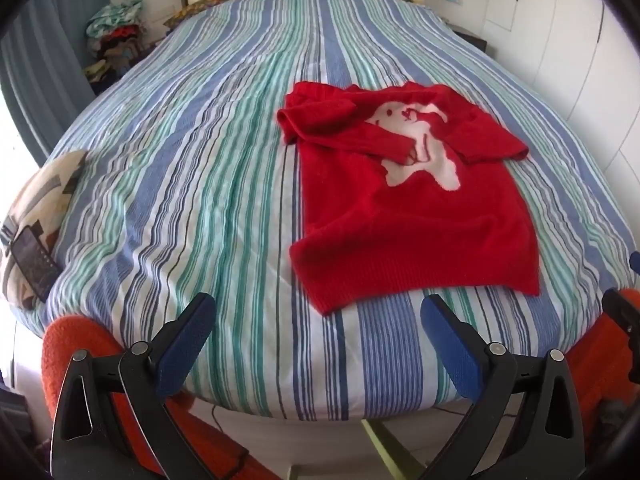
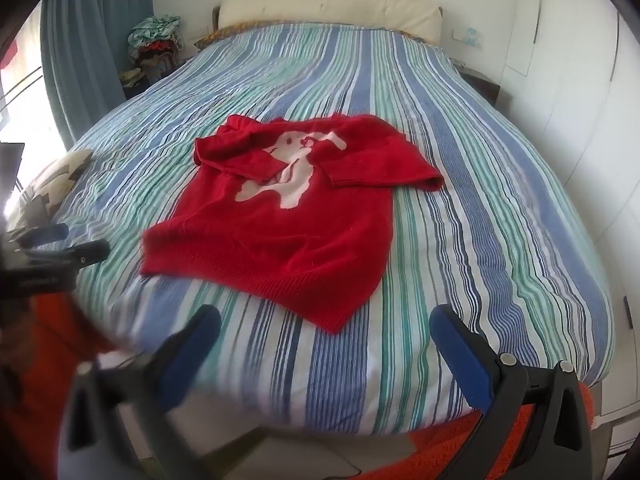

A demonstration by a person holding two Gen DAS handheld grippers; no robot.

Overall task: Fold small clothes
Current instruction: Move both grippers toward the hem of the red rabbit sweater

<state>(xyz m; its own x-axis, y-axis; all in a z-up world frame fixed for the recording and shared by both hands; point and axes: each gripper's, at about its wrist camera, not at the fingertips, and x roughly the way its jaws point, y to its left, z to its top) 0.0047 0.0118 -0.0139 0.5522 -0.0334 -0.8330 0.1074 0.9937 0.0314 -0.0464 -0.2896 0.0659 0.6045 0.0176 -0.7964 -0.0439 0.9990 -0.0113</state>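
Both grippers tilt down over the bed's near edge — left gripper [image 1: 316, 308] and right gripper [image 2: 326, 320] with jaws spread wide, nothing between them. Just beyond, the red sweater [image 1: 416, 216] lies flat on the striped bedspread [image 1: 208, 168] — sleeves folded across its chest.

A bright red sweater [image 1: 416, 216] bearing a pale pink-white animal figure lies on a bed cover [image 1: 224, 168] striped in blue, green, white and thin dark lines. The grippers' black frames carry dark blue fingers [image 1: 186, 340]. A cream headboard [image 2: 328, 12] and white walls sit behind, with a grey-blue curtain [image 2: 92, 52] at left and a beige patterned cushion [image 1: 44, 200].
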